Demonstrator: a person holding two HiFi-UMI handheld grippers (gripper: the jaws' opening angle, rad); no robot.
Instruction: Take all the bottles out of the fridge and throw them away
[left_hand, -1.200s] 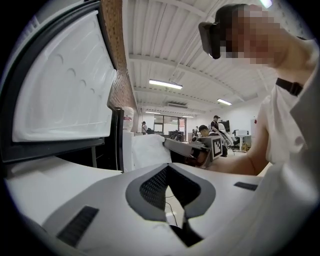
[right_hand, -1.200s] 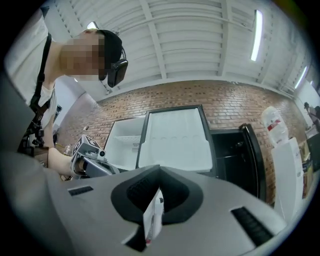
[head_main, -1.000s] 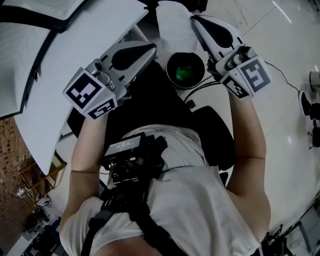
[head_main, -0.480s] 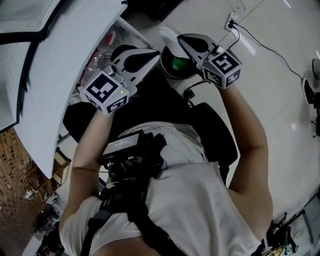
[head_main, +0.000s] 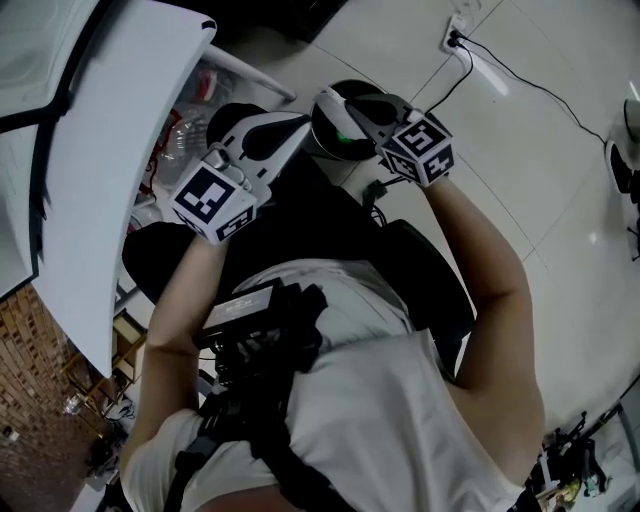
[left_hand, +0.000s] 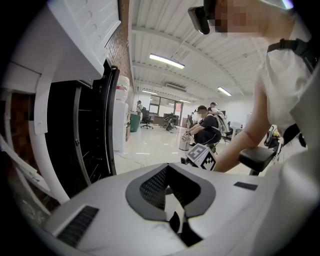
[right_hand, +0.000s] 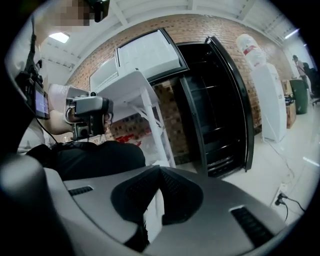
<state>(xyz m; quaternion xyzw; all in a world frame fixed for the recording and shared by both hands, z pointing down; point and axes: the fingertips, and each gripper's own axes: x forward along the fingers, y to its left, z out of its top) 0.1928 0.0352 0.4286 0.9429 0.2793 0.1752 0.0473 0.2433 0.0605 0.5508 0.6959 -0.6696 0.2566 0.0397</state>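
From where I stand, both tools are empty. The left gripper (head_main: 300, 124) has its jaws clenched together on nothing, and the right gripper (head_main: 328, 100) is the same, pads met with only floor and furniture beyond them. The person is seated with the two held close side by side, just over the round black bin (head_main: 332, 152), which sits on the floor by their knees. The bottles (head_main: 186, 128) look like a heap of clear, crumpled plastic with red labels, down in the opening beside the white fridge door (head_main: 120, 150) and just left of the left gripper. None is in the bin that I can make out. The first slip I'd expect is a reach made with the jaws closed, which would only shove the heap deeper or tip a bottle onto the floor. Thin, squashed plastic like that may also buckle or skid out of a hard pinch. The door edge crowds the left side, so a wide swing could knock it, and the grippers sit so near each other and the bin that a careless turn could clip the rim and send it over.
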